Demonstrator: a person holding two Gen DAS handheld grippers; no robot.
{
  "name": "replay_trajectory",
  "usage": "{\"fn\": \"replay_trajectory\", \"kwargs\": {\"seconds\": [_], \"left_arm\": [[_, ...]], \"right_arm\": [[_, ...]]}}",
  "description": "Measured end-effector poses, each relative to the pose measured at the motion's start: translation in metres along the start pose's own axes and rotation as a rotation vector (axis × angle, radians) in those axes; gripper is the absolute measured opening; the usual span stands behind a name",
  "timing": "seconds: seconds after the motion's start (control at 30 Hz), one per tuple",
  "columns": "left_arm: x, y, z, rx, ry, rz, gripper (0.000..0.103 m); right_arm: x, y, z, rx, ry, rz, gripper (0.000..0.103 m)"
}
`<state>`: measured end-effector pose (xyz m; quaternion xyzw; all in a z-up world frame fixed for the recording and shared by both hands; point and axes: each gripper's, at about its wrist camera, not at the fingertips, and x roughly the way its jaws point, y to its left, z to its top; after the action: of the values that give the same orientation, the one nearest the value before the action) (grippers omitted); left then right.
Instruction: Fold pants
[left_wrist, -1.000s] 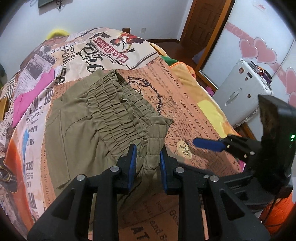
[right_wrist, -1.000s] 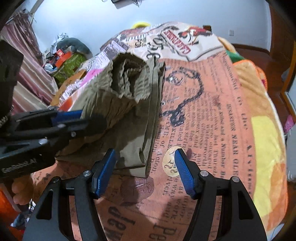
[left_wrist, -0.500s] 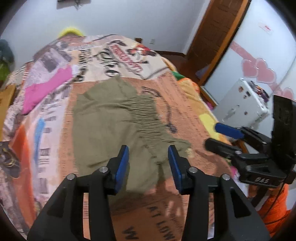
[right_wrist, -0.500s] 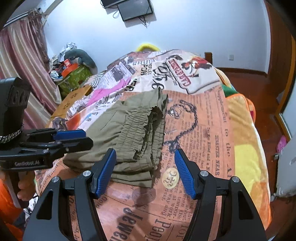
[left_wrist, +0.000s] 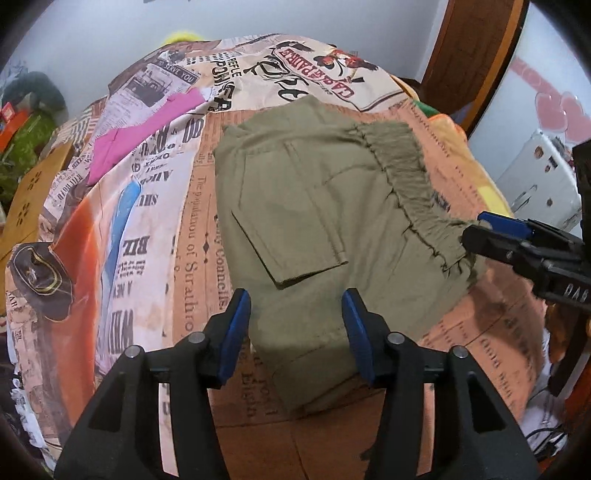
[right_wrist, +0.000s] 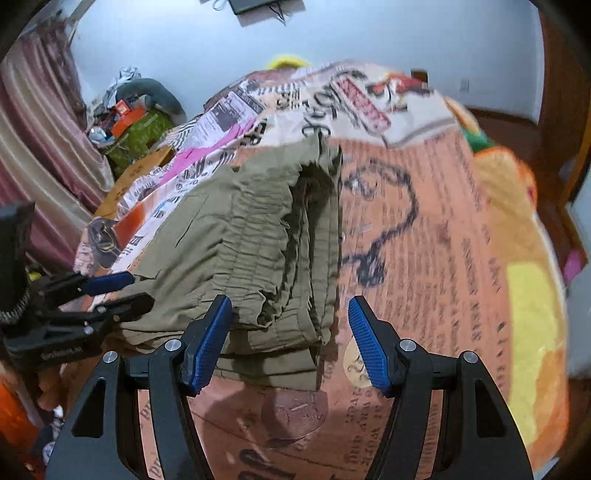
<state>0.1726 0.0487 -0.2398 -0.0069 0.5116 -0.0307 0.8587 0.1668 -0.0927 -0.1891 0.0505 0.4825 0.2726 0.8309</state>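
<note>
Olive pants (left_wrist: 314, 206) lie folded in a flat stack on the newspaper-print bedspread (left_wrist: 155, 229), their gathered elastic waistband (right_wrist: 251, 236) turned toward the right gripper. My left gripper (left_wrist: 295, 325) hovers over the near edge of the stack. Its jaws are opening, with cloth showing beneath the gap and neither pad pressing it. My right gripper (right_wrist: 290, 341) stands open above the waistband corner of the stack, gripping nothing. Each gripper also shows in the other's view: the right gripper (left_wrist: 495, 236) at the waistband end, the left gripper (right_wrist: 110, 291) at the stack's left side.
A pink garment (left_wrist: 147, 129) lies on the bed to the far left of the pants. A white case (left_wrist: 535, 184) and a wooden door (left_wrist: 472, 55) stand past the bed's right edge. Clutter (right_wrist: 136, 125) and a curtain (right_wrist: 37, 147) line the left side.
The left gripper let go of the bunched pants fabric it pinched, widened its jaws and drew away. The pants now lie flat and folded. The right gripper stayed open.
</note>
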Motion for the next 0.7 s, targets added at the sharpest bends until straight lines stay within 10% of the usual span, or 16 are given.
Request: {"fn": "replay_trajectory", "kwargs": {"seconds": [0.7], "left_arm": [[0.034,0.081,0.13,-0.052,-0.069,0.159,0.07]], "right_arm": [[-0.004,-0.01,-0.008,0.03,0.0,0.022,0.069]]}}
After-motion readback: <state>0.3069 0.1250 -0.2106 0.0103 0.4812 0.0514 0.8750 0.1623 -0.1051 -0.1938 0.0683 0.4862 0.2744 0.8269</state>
